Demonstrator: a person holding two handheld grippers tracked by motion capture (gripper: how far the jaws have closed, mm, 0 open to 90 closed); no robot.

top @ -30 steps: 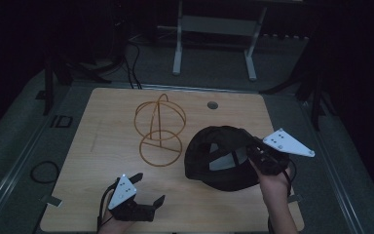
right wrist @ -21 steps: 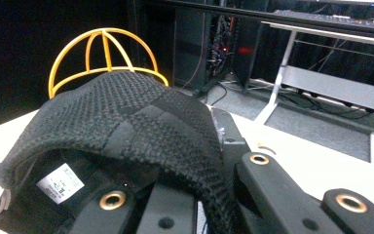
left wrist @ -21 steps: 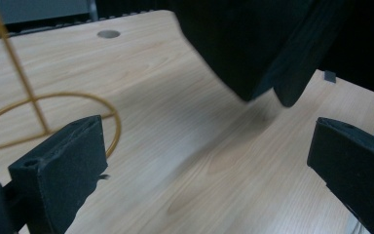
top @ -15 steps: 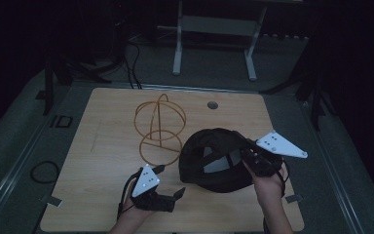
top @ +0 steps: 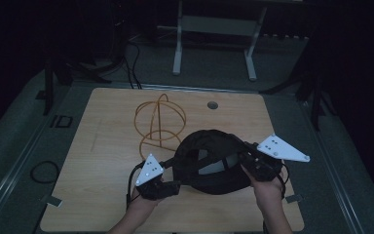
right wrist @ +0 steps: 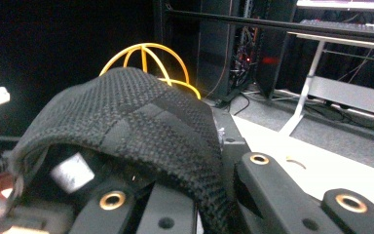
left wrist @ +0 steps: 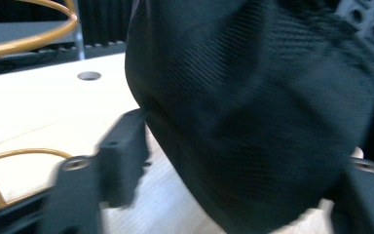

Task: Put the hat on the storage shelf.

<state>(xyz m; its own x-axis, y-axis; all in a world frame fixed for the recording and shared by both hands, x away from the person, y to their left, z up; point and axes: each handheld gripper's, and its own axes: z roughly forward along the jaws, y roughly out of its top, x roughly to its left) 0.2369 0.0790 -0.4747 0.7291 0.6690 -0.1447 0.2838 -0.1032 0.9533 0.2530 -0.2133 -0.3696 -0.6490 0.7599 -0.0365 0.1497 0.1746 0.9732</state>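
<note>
Jaws of the right gripper point(top: 253, 163) are closed on the edge of the black cap point(top: 212, 163), whose knit rim lies pinched between them in the right gripper view; jaws of the left gripper point(top: 168, 183) stand apart, with the cap's dark fabric point(left wrist: 253, 112) bulging between them in the left gripper view. Bench point(top: 107, 146): a light wooden top bearing all the items, with a small round hole point(top: 213, 105) near its far edge. Cap: lies at the near middle of the bench, opening turned upward, between the two grippers, a pale label point(right wrist: 70, 175) visible inside. Wire stand point(top: 159, 122): an orange dome of hoops on a ring base, just behind and left of the cap, rising beyond it in the right gripper view point(right wrist: 146, 56). Beyond the bench, on the dark floor, stand the white legs of a frame point(top: 214, 29), and black cables point(top: 136, 58) trail to its left.
</note>
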